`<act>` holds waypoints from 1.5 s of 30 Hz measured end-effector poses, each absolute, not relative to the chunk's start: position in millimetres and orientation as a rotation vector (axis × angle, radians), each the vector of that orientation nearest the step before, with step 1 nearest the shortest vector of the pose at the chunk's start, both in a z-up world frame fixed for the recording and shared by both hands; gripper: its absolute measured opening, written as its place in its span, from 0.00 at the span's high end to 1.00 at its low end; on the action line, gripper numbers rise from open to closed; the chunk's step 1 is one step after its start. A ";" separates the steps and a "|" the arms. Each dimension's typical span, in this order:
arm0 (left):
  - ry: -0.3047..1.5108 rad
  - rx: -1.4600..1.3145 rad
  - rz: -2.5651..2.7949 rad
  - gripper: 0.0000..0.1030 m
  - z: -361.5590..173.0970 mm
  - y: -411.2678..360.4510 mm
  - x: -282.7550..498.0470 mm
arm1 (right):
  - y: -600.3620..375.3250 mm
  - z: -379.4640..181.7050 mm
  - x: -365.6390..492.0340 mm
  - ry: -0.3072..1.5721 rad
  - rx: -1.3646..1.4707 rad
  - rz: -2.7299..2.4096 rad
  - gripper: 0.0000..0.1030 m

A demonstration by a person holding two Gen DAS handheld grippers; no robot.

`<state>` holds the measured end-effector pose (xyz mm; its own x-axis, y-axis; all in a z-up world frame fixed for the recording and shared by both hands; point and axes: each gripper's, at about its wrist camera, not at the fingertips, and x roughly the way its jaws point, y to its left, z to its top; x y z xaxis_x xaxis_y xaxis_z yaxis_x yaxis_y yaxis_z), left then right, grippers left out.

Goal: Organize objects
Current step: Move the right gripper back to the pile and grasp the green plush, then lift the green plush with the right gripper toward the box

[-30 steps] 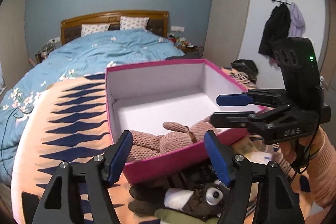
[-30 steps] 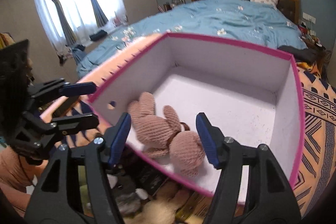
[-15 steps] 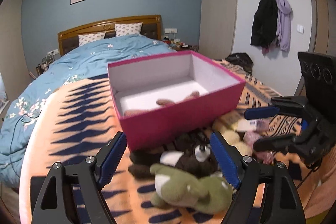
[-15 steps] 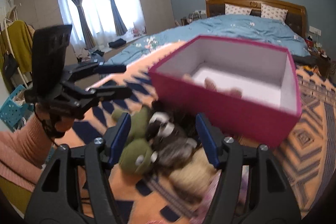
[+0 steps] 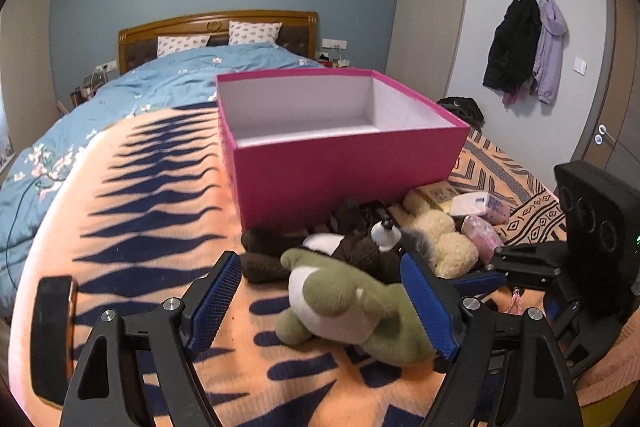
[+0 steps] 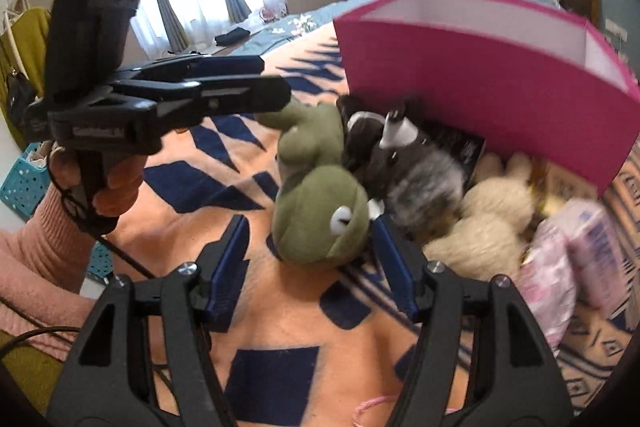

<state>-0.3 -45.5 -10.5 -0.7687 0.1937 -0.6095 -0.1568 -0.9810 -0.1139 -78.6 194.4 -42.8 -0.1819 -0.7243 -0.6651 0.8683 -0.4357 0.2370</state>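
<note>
The green frog plush (image 5: 352,303) is olive with a white belly and bulging white eye, lying between the left tool's (image 5: 324,303) spread fingers; the right tool (image 6: 312,259) gapes wide too.

No legible text: the raised lettering on the left gripper (image 6: 256,83) body and the print on the tissue pack (image 5: 480,205) are blurred.

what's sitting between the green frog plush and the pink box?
In both wrist views a dark brown-and-white plush and a grey furry one lie between the green frog plush and the pink box; no bare blanket shows there.
</note>
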 end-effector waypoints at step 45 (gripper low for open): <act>-0.211 -1.102 2.544 0.24 -54.9 -19.1 -12.4 | 253.8 -28.9 -100.0 0.085 0.922 -1.877 0.43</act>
